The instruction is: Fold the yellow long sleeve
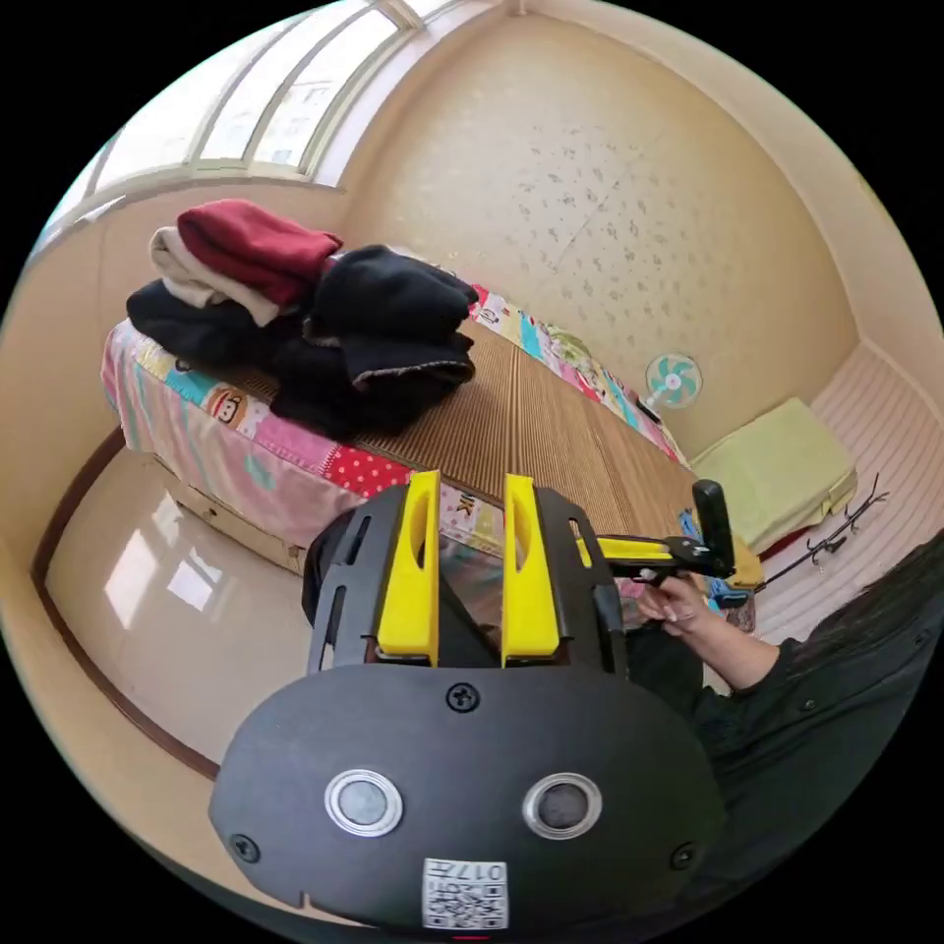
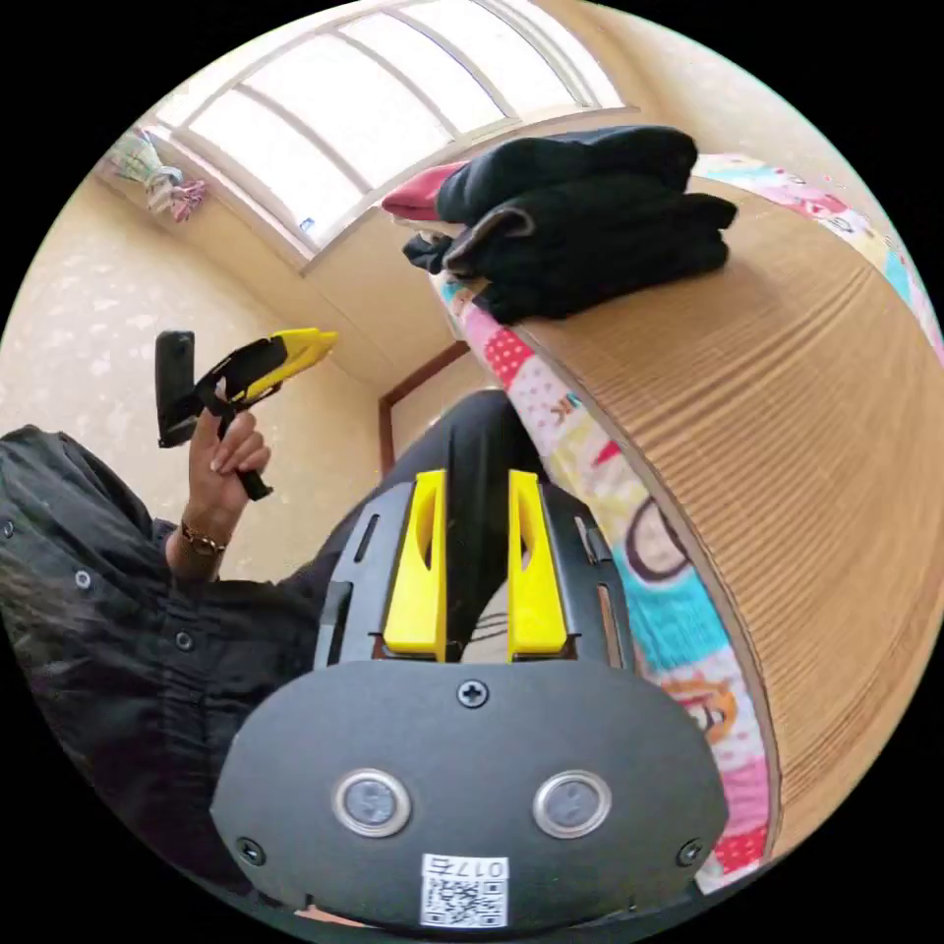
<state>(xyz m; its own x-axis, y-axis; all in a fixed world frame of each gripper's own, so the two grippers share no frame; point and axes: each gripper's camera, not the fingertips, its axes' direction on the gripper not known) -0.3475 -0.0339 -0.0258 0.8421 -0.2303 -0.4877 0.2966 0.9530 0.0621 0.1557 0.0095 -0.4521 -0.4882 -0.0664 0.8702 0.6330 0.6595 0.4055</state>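
A pale yellow-green folded cloth [image 1: 787,467] lies at the far end of the bed, beside the wall; I cannot tell whether it is a garment. My left gripper [image 1: 470,482] hangs open in the air off the bed's near corner, nothing between its yellow jaws. In the right gripper view a hand holds the left gripper [image 2: 329,339] up near the wall. My right gripper [image 2: 475,479] is open and empty too, beside the bed's patchwork edge. The left gripper view shows the right gripper [image 1: 615,548] side-on in a hand.
A woven mat [image 1: 551,413] covers the bed [image 1: 295,452]. A pile of folded black, red and beige clothes [image 1: 295,305] sits on its corner under the window, and the same pile [image 2: 590,226] shows in the right gripper view. A small fan [image 1: 674,381] stands by the wall. Shiny floor [image 1: 147,590] lies beside the bed.
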